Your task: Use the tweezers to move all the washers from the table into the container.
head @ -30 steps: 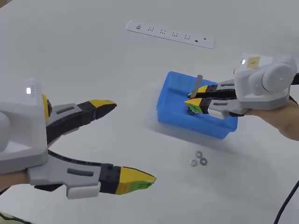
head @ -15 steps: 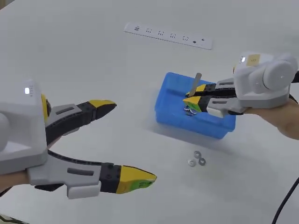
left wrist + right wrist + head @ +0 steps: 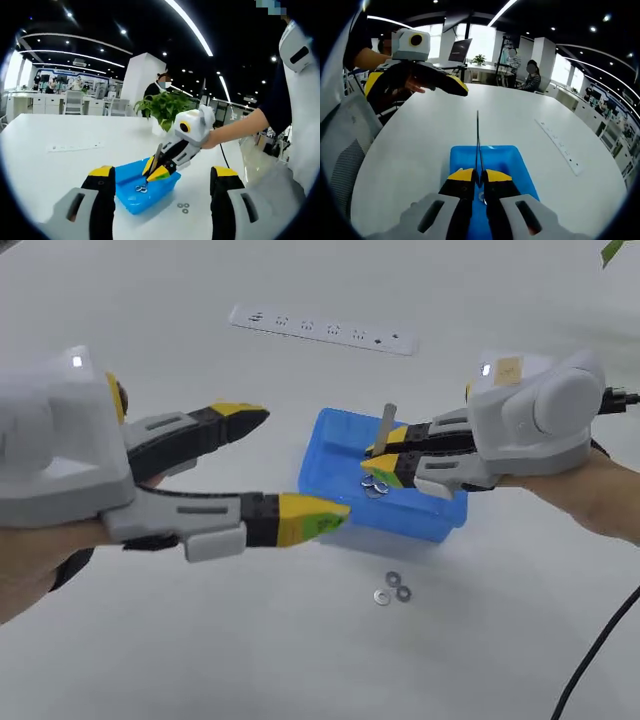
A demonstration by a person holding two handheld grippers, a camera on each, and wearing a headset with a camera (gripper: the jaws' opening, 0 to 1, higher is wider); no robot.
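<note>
Head view: the right gripper (image 3: 378, 462) is squeezing the tweezers (image 3: 387, 425) over the container (image 3: 400, 518), probably releasing; the left gripper (image 3: 303, 464) is hanging open. Left gripper view: three washers (image 3: 182, 207) are lying on the desk (image 3: 60, 165) beside the container, needing pickup next. Right gripper view: its jaws are pinching the tweezers.

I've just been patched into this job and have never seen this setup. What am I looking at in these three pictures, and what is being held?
No robot here: a person holds a two-jaw gripper in each hand. The head view looks down from a headset; each round view comes from a camera riding on one gripper. On the white table lie a blue container, three loose washers beside it and a power strip farther back. The right gripper is shut on the tweezers, whose tip is over the container near more washers. The left gripper is open, holding nothing.
</note>
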